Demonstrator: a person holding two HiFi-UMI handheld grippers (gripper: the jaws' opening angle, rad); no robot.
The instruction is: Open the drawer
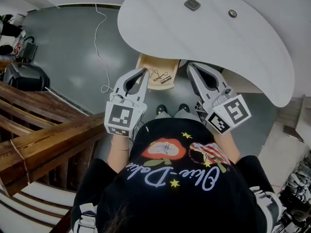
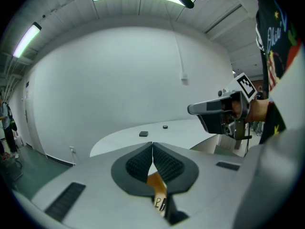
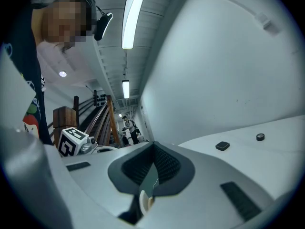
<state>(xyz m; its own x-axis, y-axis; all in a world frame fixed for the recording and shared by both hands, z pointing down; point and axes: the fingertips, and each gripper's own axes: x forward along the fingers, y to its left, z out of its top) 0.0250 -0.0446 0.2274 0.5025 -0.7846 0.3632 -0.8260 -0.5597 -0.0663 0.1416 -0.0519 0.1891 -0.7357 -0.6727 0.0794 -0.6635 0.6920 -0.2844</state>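
a: two grippers are held up in front of the person (image 1: 180,178). what sits furthest left?
b: a wooden stair rail (image 1: 43,140), then a white cable (image 1: 99,47) trailing over the grey floor (image 1: 68,47).
a: and the left gripper (image 1: 144,71)?
b: its jaws are pressed together at the tips with nothing between them. from the head view its tip lies over the left edge of the wooden drawer (image 1: 151,62); whether it touches, i cannot tell.
a: where is the drawer?
b: it stands pulled out from under the near edge of the white curved table (image 1: 218,47), between the two grippers. a small metal tool (image 1: 161,75) and a dark stick-like thing (image 1: 166,80) lie in it.
a: the right gripper (image 1: 190,66)?
b: just right of the drawer, jaws closed tip to tip, empty.
a: on the table?
b: a dark square object (image 1: 192,4) and, right of it, a small round one (image 1: 233,13).
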